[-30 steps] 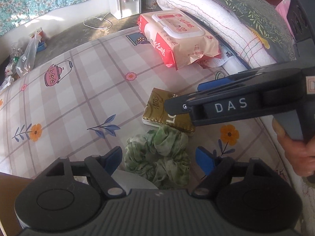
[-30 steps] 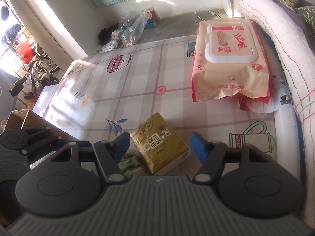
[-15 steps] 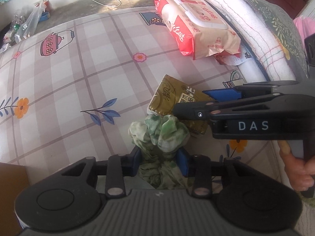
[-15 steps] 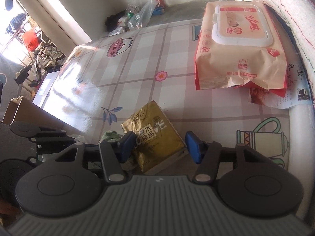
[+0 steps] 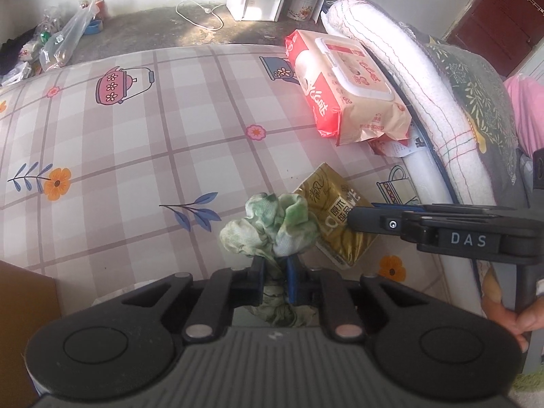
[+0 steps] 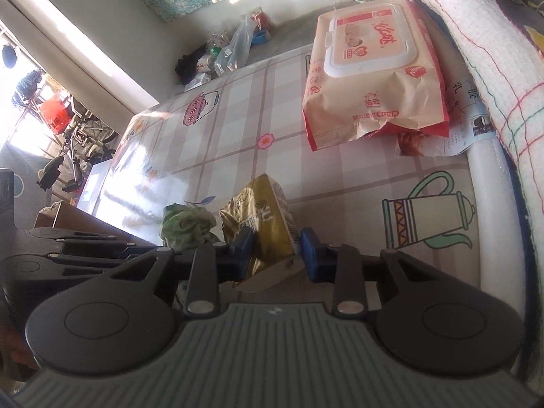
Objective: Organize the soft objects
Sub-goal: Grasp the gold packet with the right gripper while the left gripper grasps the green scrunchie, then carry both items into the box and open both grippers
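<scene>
My left gripper (image 5: 275, 280) fingers pinch the crumpled green-white fabric scrunchie (image 5: 272, 226); right gripper (image 6: 277, 253) fingers closing around the gold tissue pack (image 6: 260, 219) at its 3 o'clock.

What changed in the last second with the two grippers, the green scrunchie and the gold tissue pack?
The left hand-held gripper closed from wide open and is now shut on the green scrunchie. The right hand-held gripper has narrowed around the gold tissue pack and its jaws are closing, pads at the pack's sides. The wet wipes pack stayed put.
</scene>
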`<action>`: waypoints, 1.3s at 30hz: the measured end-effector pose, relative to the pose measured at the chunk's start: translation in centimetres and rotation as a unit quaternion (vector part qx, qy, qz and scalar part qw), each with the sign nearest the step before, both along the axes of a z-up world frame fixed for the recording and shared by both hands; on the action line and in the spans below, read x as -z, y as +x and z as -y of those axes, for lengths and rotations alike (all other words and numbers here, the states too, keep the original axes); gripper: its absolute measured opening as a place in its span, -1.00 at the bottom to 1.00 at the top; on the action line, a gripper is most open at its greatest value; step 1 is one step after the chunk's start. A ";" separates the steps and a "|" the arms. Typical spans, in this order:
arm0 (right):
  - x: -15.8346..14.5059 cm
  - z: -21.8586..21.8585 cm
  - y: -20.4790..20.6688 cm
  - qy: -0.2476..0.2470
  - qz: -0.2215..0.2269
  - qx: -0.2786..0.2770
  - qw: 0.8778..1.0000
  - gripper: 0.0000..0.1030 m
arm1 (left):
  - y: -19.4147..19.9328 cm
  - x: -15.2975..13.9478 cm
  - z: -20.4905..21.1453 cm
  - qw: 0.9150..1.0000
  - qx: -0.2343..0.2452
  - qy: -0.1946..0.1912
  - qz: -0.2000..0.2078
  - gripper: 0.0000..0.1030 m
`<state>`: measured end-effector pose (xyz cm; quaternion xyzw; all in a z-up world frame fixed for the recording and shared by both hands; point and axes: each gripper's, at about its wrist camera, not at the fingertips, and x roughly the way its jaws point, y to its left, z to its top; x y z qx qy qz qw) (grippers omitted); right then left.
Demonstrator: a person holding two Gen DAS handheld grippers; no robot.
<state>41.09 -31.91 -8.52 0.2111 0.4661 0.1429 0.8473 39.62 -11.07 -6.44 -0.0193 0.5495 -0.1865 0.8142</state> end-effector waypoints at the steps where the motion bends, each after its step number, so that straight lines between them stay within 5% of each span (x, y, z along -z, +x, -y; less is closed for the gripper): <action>1: -0.1 0.4 -0.2 0.006 0.000 0.002 1.000 -0.44 | 0.0 -0.3 -0.2 1.000 -0.002 -0.003 0.002 -0.74; 10: -2.1 2.3 -4.9 0.073 0.023 0.042 0.996 -0.44 | -2.0 -4.3 -1.4 0.999 -0.006 -0.036 0.033 -0.74; 19: -5.7 2.6 -14.1 0.133 0.060 0.068 0.987 -0.44 | -8.0 -9.8 -3.4 0.995 0.002 -0.068 0.068 -0.74; 28: -9.4 -0.9 -23.9 0.174 0.089 0.032 0.980 -0.44 | -17.3 -15.0 -8.0 0.987 -0.006 -0.110 0.118 -0.74; 39: -10.9 -9.3 -29.3 0.224 0.075 -0.050 0.970 -0.44 | -26.5 -15.3 -17.2 0.977 -0.085 -0.142 0.135 -0.73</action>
